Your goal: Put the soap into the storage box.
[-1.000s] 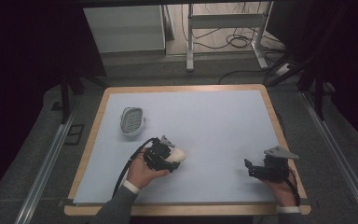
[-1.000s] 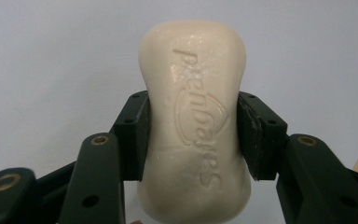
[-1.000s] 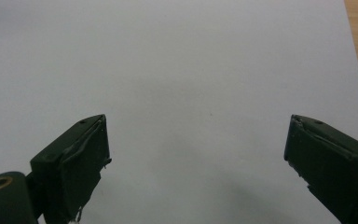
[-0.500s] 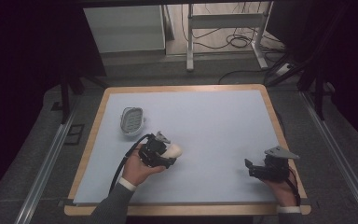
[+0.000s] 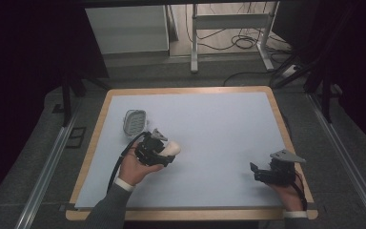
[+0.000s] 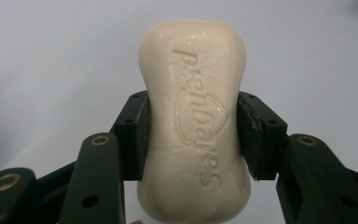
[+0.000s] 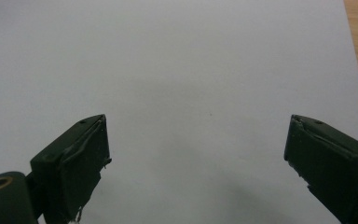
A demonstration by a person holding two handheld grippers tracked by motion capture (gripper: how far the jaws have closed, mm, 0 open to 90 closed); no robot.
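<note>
Left gripper (image 6: 192, 135) clamps cream soap bar (image 6: 193, 121) at waist, embossed lettering facing camera.

Soap bar (image 6: 195, 121) looks waxy-smooth with embossed lettering, gripper pads (image 6: 254, 135) are matt black rubbery stuff, table (image 5: 219, 129) is matt pale laminate with wood edging.

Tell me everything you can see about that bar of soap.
The bar of soap is cream-coloured, rounded and slightly waisted, with a brand word and logo pressed into its top face. It looks smooth and hard. The left gripper clamps it by its narrow middle, one black pad on each long side. Its far end pokes out past the jaws over the pale blue table.
</note>
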